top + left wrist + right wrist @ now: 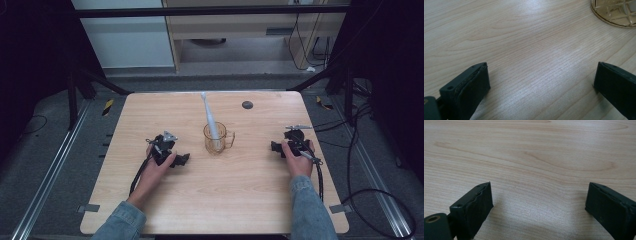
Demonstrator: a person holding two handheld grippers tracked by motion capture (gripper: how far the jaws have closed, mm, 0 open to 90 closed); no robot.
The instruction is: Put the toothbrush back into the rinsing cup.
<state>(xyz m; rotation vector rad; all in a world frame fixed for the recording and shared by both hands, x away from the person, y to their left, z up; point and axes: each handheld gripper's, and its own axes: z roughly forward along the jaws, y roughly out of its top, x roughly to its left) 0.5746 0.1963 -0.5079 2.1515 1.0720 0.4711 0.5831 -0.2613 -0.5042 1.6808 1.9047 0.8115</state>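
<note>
Both claws are resting agape on the surface (240, 200); the mug (216, 138) is standing nearer the left claw (184, 159), toothbrush (210, 119) upright

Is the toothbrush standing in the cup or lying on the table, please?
In: the toothbrush stands in the amber cup, head leaning out over its rim.

Wooden table (240, 200) bears amber glass mug (218, 138) holding upright toothbrush (209, 115); dark round disc (247, 105) near far edge.
</note>
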